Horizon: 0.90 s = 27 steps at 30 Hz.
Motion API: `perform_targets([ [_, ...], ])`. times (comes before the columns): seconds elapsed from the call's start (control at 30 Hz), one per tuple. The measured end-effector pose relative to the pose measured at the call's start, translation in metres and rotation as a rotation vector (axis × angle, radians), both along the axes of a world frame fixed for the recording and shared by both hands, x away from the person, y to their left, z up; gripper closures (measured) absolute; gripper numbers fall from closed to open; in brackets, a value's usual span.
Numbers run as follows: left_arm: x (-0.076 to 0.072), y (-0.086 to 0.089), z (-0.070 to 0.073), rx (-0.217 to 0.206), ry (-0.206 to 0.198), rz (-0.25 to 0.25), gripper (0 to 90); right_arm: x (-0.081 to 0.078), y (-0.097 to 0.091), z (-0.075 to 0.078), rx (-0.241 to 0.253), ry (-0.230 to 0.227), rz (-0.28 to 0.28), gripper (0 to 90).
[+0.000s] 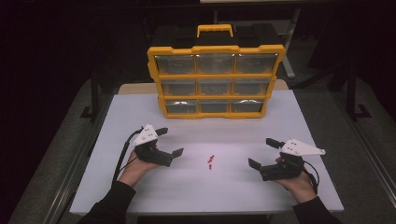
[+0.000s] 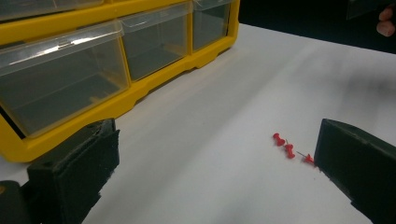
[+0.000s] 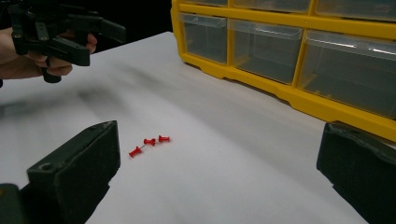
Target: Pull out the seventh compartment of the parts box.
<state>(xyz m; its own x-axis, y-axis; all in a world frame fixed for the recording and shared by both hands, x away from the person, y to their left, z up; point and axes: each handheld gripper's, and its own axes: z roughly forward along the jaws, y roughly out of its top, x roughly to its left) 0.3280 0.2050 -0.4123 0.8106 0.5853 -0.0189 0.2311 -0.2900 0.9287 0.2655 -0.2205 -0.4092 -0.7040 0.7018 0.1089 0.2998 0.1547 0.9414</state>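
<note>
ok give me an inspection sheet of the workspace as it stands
surface: white table, flat and bare apart from the items below
job's things: three red push pins lying loose in a short row, between the two grippers
clutter: nothing seen
grippers: left hand-held gripper and right hand-held gripper both open, holding nothing, apart from the pins
cables: black cable trails from the left one toward the person
surroundings: yellow drawer organiser upright at the far edge, clear drawers shut; dark room, grey floor
</note>
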Motion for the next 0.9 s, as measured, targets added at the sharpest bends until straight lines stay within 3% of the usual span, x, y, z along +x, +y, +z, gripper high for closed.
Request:
perform_targets([
  [0.9, 0.016, -0.025, 0.0, -0.016, -0.006, -0.029, 0.0, 0.0, 0.001, -0.001, -0.007, 0.001, 0.006, 0.0],
])
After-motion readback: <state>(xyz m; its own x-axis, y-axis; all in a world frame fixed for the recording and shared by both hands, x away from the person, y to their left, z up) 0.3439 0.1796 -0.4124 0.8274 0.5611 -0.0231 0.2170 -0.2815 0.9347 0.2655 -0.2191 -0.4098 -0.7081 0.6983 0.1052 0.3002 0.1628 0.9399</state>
